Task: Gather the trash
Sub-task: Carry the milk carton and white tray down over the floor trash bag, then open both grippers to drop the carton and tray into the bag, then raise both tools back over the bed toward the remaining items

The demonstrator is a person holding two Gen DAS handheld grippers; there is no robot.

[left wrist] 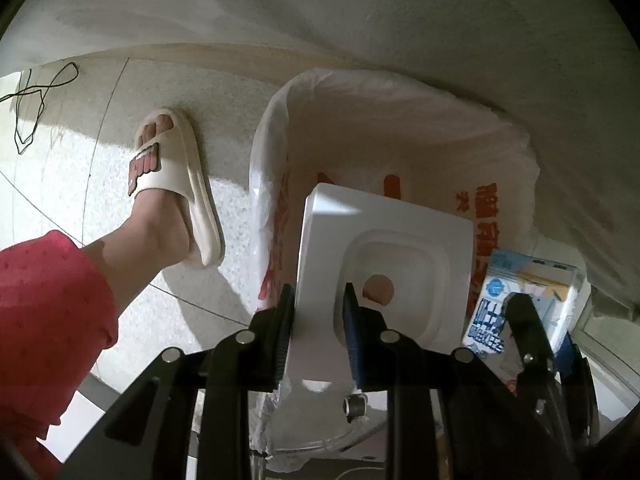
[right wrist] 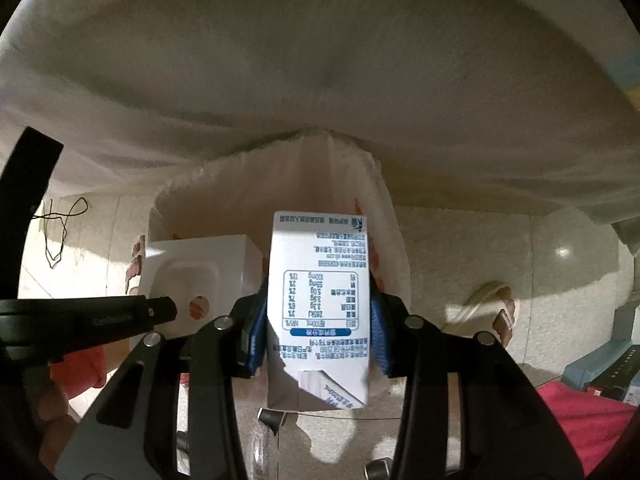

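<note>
Trash is held above the open white plastic bag with red print [left wrist: 276,168]: a white square moulded plastic tray [left wrist: 384,256] is clamped between the fingers of the left gripper [left wrist: 320,312], and a white milk carton with blue print [right wrist: 320,292] is clenched by the blue-padded right gripper [right wrist: 318,320]. The bag is overhung by a white cloth [right wrist: 320,80], beside a foot in a cream slipper [left wrist: 176,184].

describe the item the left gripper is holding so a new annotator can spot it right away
Start at the trash bag, white plastic with red print, standing open on the tiled floor. Above its mouth the left gripper clamps a white box. Unlike the blue-printed milk carton beside it, it is plain, with a moulded recess and round hole.
</note>
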